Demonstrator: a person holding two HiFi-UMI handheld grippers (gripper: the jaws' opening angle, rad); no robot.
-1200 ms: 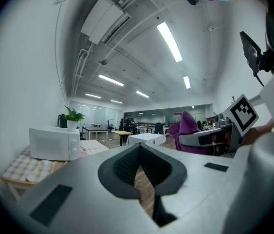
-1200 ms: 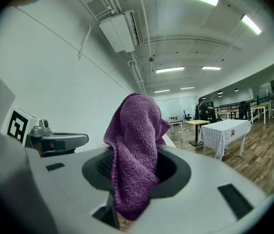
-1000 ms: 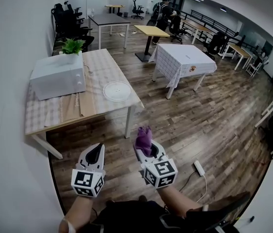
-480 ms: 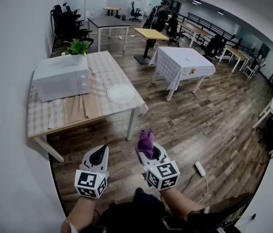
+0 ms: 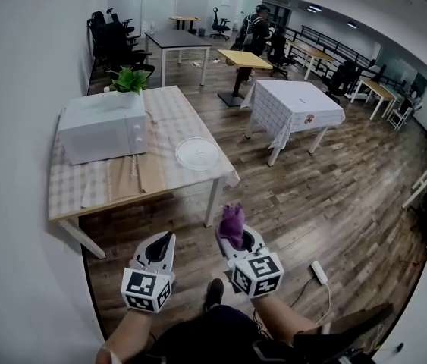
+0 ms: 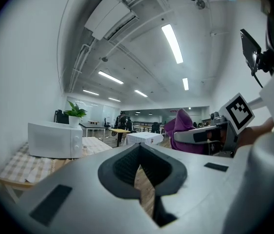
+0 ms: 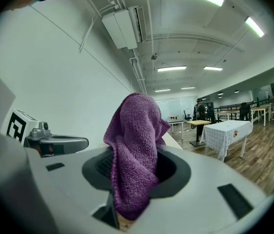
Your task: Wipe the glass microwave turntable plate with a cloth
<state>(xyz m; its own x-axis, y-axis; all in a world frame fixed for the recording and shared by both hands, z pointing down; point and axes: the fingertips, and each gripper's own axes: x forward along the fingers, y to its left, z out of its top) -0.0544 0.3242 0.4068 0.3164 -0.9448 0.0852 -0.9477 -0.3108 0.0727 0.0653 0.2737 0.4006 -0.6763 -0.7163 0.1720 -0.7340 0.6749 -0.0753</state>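
The round clear glass turntable plate (image 5: 197, 153) lies flat on the checked-cloth table (image 5: 76, 192), near its right edge and to the right of the white microwave (image 5: 103, 127). Both grippers hang over the wooden floor, well short of the table. My right gripper (image 5: 233, 235) is shut on a purple cloth (image 5: 232, 220), which sticks up out of the jaws; the cloth (image 7: 134, 152) fills the middle of the right gripper view. My left gripper (image 5: 168, 237) is shut with nothing in it, its jaws meeting at a thin slit (image 6: 137, 167). The plate does not show in either gripper view.
A potted plant (image 5: 130, 80) stands behind the microwave. A table draped in a white cloth (image 5: 295, 103) stands to the right across open wooden floor. A white power strip (image 5: 320, 272) with its cord lies on the floor at lower right. Desks, chairs and people are far back.
The table, microwave and plate have slid down and to the right in the head view and look slightly nearer. Both grippers keep their pose, and the cloth stays gripped.
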